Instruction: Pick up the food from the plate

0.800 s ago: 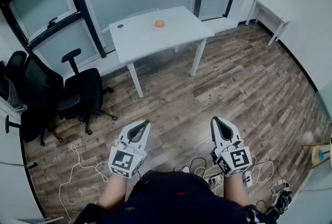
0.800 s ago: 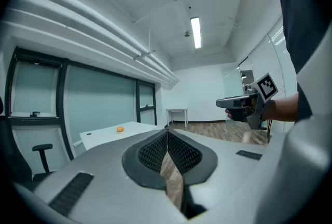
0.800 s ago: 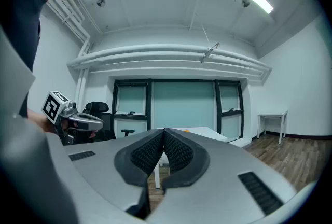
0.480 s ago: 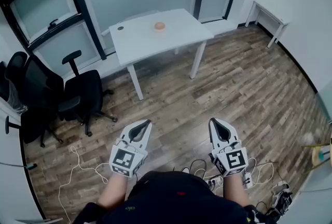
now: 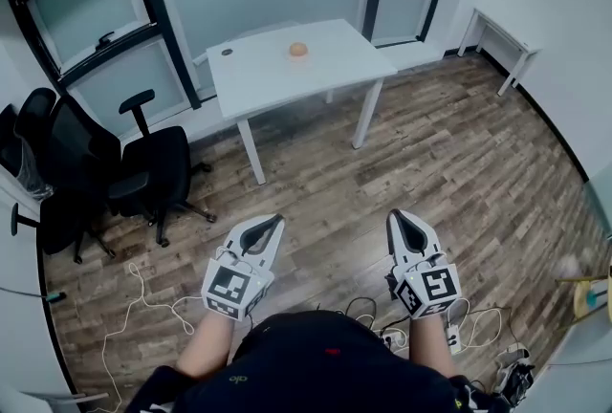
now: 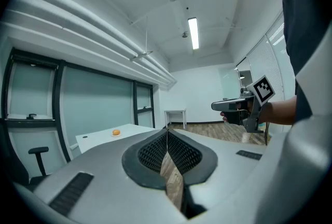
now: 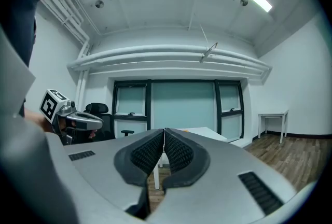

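Observation:
An orange round piece of food lies on a small plate on a white table far across the room; it shows small in the left gripper view as the food. My left gripper is held low near my body, shut with nothing in it, far from the table. My right gripper is beside it, also shut and empty. In each gripper view the jaw tips meet, left gripper and right gripper. The right gripper view hides the food behind its jaws.
Black office chairs stand at the left by the windows. A small dark disc lies on the table's left end. Cables trail on the wooden floor near my feet. A second white desk stands at the right wall.
The view has shifted slightly; both grippers stay shut and low in front of me, the left one a little to the right of before.

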`<action>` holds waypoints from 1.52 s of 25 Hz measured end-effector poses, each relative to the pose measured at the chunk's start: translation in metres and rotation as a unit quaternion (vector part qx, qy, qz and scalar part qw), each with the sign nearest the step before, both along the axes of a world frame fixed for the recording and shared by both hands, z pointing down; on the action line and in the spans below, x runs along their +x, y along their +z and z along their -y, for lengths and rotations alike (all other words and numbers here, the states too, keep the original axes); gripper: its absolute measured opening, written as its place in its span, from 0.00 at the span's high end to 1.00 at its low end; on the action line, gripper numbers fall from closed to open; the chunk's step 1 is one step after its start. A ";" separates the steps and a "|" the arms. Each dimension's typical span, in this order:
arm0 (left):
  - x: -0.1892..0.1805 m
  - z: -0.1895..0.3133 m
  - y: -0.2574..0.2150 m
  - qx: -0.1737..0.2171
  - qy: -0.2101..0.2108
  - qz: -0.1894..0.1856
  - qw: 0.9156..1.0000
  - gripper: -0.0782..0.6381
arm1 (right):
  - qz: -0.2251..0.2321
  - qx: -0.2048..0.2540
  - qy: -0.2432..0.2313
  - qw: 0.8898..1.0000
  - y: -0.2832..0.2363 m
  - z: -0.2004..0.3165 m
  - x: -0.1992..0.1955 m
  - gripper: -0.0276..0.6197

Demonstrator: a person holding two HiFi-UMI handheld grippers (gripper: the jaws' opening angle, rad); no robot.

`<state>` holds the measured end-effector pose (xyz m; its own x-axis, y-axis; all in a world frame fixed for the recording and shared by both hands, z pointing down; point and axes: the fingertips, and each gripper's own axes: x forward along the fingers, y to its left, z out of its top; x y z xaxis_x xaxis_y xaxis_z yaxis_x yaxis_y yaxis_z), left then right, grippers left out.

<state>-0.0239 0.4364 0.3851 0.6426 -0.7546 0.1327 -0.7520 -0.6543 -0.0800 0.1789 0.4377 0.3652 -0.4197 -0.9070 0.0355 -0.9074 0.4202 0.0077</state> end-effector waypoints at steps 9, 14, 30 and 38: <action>0.052 -0.010 0.006 -0.004 -0.017 -0.002 1.000 0.86 | -0.005 -0.014 -0.038 0.999 0.014 -0.004 0.042 0.92; 0.069 -0.012 0.022 -0.024 -0.045 0.003 0.999 0.86 | -0.008 -0.037 -0.050 0.998 0.030 0.004 0.069 0.92; 0.054 0.065 0.048 -0.046 -0.047 -0.007 0.998 0.86 | -0.017 -0.063 -0.038 0.997 0.058 0.070 0.063 0.92; 0.036 0.166 0.049 -0.033 -0.023 -0.002 0.999 0.86 | -0.013 -0.072 -0.010 0.997 0.063 0.152 0.049 0.92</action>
<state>0.0125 0.2702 0.4342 0.6077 -0.7733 0.1807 -0.7817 -0.6227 -0.0357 0.2283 0.2854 0.4286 -0.4344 -0.8834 0.1757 -0.8994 0.4360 -0.0313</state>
